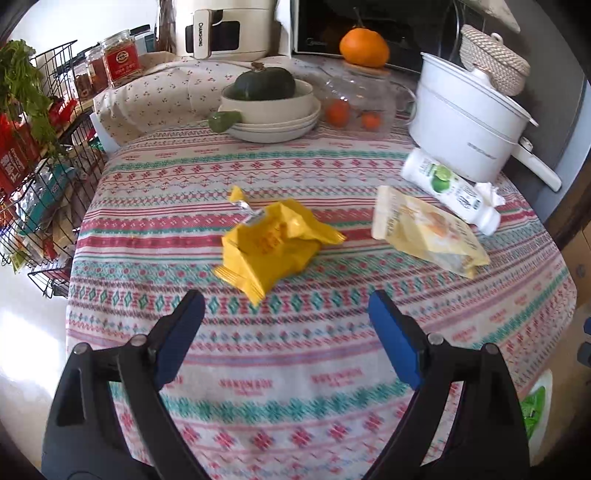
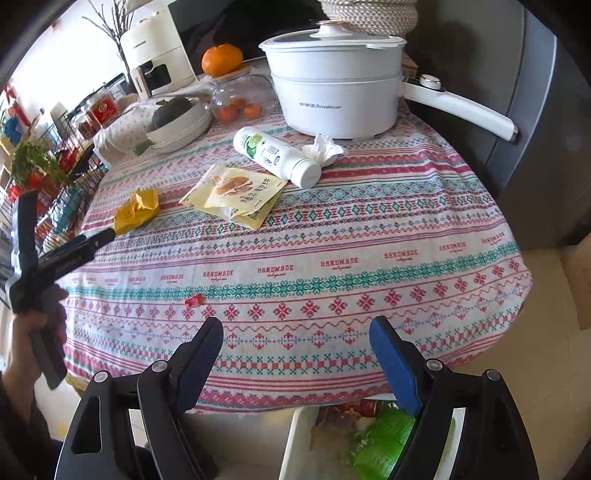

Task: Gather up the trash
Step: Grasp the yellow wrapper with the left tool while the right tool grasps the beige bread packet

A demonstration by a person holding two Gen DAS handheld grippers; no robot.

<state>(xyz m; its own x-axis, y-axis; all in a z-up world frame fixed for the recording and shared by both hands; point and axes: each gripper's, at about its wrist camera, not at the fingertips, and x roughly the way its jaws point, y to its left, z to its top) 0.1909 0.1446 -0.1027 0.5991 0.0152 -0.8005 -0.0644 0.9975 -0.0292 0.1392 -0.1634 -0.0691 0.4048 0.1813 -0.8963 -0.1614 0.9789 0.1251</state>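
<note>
A crumpled yellow wrapper point(image 1: 273, 243) point(image 2: 136, 210) lies on the patterned tablecloth point(image 1: 295, 369). My left gripper point(image 1: 284, 299) point(image 2: 68, 214) hovers just short of it, open and empty. To the right lie a pale yellow snack pouch point(image 1: 428, 229) point(image 2: 236, 192), a white bottle with a lime label point(image 1: 447, 184) point(image 2: 273, 155) on its side, and a crumpled tissue point(image 1: 489, 194) point(image 2: 323, 149). A small red scrap point(image 2: 194, 301) sits near the table's front edge. My right gripper point(image 2: 295, 325) is open and empty over that edge, above a white bin point(image 2: 295, 435) holding green packaging.
A white electric pot point(image 2: 332, 99) with a long handle stands at the back right. Stacked bowls with a dark green squash point(image 1: 264, 85), a glass jar of tangerines point(image 2: 240, 96) and an air fryer point(image 1: 225, 29) line the back. A wire rack point(image 1: 44, 192) stands left of the table.
</note>
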